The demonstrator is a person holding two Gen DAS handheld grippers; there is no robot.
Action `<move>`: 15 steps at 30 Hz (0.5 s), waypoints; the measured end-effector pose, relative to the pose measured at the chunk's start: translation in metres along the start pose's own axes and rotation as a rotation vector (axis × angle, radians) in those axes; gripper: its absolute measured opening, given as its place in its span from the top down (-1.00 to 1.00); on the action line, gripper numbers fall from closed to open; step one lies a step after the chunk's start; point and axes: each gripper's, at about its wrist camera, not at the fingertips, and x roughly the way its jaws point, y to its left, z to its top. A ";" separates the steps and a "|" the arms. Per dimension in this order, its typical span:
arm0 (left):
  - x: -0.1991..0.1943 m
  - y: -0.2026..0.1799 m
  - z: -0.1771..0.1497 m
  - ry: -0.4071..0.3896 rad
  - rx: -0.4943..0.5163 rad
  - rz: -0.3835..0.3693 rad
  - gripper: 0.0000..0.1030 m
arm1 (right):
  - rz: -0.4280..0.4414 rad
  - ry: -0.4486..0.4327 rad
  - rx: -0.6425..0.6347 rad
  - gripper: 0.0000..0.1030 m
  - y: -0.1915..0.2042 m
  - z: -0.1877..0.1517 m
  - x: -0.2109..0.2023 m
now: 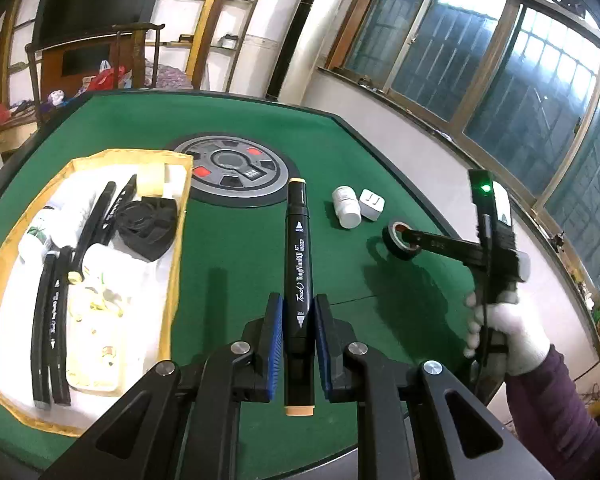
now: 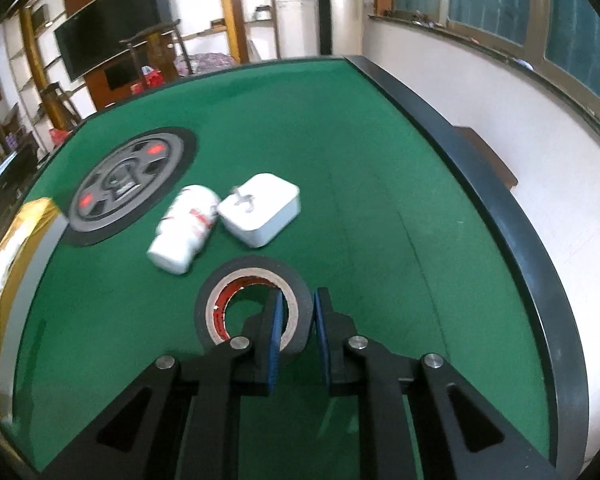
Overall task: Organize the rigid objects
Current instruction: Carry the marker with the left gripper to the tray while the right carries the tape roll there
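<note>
Our left gripper (image 1: 297,322) clamps a black art marker with tan caps (image 1: 298,256) above the green felt table (image 1: 240,240). Our right gripper (image 2: 296,320) pinches the wall of a black tape roll (image 2: 220,284), near a white bottle (image 2: 184,228) and white charger (image 2: 264,208).

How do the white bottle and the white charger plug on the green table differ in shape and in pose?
The white bottle is a cylinder with red print, lying on its side; the white charger plug is a plain, rounded square block, lying flat with its metal prongs up. The bottle is longer and reaches nearer the black tape roll; the plug sits farther back. Both are white, rest on the green table, and lie close together, perhaps touching.
</note>
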 end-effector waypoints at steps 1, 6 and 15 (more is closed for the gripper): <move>-0.001 0.001 0.000 0.000 -0.004 0.000 0.72 | 0.004 -0.007 -0.009 0.70 0.004 -0.001 -0.005; -0.006 0.004 -0.003 -0.006 -0.012 0.005 0.72 | 0.035 -0.033 -0.055 0.70 0.026 -0.005 -0.023; -0.011 0.007 -0.006 -0.007 -0.018 0.005 0.72 | 0.044 -0.074 -0.137 0.70 0.058 -0.016 -0.040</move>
